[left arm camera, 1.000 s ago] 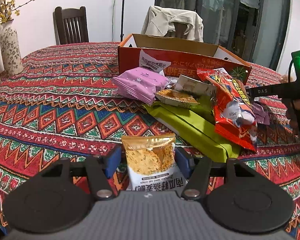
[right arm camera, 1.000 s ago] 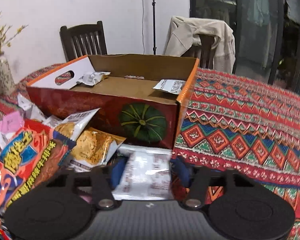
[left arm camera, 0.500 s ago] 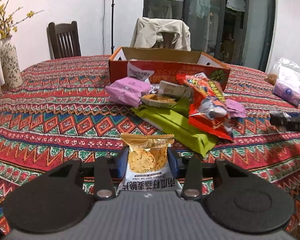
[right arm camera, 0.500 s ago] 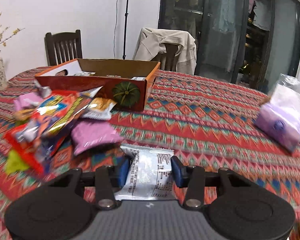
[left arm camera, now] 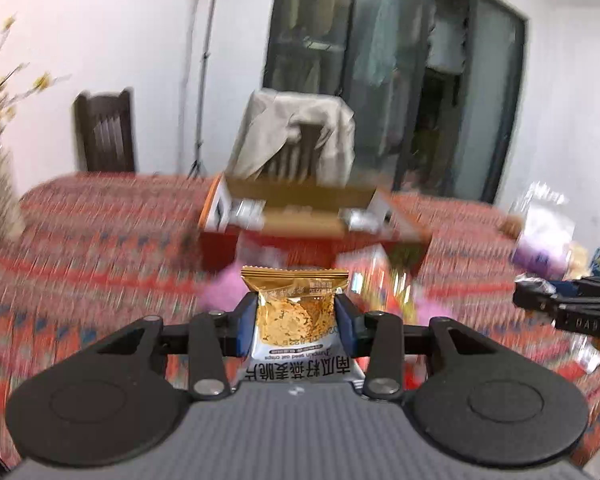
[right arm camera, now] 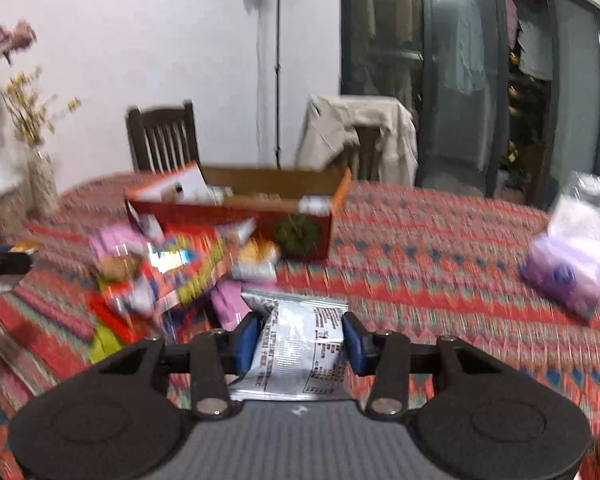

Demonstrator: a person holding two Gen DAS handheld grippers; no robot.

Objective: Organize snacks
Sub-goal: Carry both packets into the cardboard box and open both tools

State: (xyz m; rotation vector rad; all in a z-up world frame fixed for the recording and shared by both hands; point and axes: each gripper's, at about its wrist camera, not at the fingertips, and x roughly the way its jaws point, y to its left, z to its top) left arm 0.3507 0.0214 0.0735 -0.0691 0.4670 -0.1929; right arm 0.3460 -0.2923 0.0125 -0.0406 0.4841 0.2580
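Observation:
My left gripper (left arm camera: 296, 322) is shut on a gold and white crisp packet (left arm camera: 296, 312), held in the air above the patterned table. Beyond it stands the open orange cardboard box (left arm camera: 304, 216) with a few packets inside. My right gripper (right arm camera: 300, 340) is shut on a silver packet with printed text (right arm camera: 300, 344), also lifted off the table. In the right wrist view the box (right arm camera: 236, 208) is ahead to the left, with a blurred pile of snacks (right arm camera: 168, 272) in front of it. The right gripper's side (left arm camera: 568, 304) shows at the right edge of the left wrist view.
A clear bag with purple packs (right arm camera: 572, 264) lies at the table's right side. A vase with yellow flowers (right arm camera: 40, 176) stands at the far left. Two chairs (right arm camera: 164, 136) are behind the table, one draped with a beige jacket (left arm camera: 296, 136).
The left gripper closed on the gold packet and lifted it off the table. The right gripper, holding the silver packet, drew back from the box and rose.

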